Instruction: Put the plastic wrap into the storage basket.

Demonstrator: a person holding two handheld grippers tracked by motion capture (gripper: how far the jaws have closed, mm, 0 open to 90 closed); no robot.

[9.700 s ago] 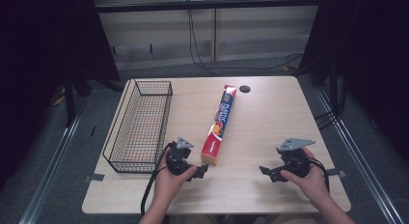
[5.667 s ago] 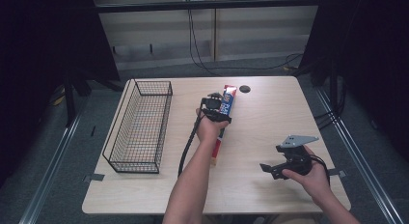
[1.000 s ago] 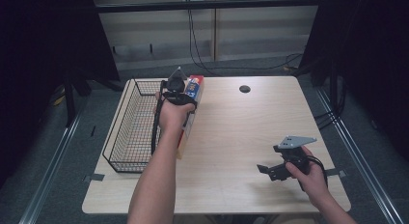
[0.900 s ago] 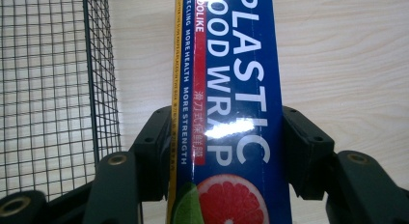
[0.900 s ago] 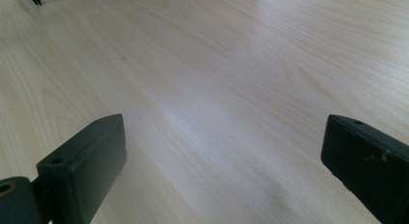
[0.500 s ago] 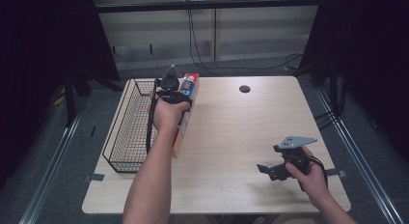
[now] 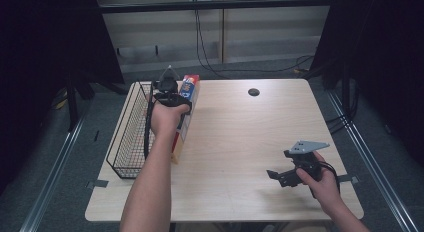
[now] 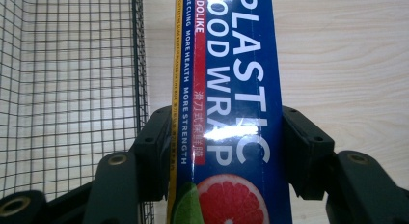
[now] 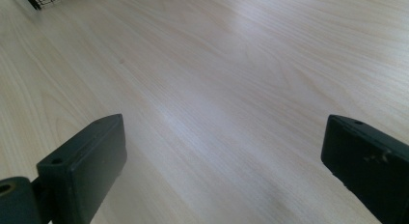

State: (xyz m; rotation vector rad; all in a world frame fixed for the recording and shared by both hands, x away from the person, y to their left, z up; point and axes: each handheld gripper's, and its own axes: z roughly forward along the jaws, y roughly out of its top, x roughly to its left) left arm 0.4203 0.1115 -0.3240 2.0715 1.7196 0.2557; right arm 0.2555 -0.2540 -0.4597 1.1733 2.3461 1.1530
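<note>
The plastic wrap box [image 8: 226, 108], a long blue carton with a red strip and a grapefruit picture, is clamped between the two black jaws of the left gripper [image 8: 226, 156], whose pads press its long sides. In the high view the box [image 7: 186, 99] hangs lifted at about ten o'clock on the wooden table [image 7: 250, 142], one end tilted down beside the right wall of the black wire basket [image 7: 131, 137], with the left gripper [image 7: 169, 89] at its upper end. At about four o'clock the right gripper [image 7: 287, 174] rests near the table's front edge; its jaws stand wide apart over bare wood, holding nothing.
</note>
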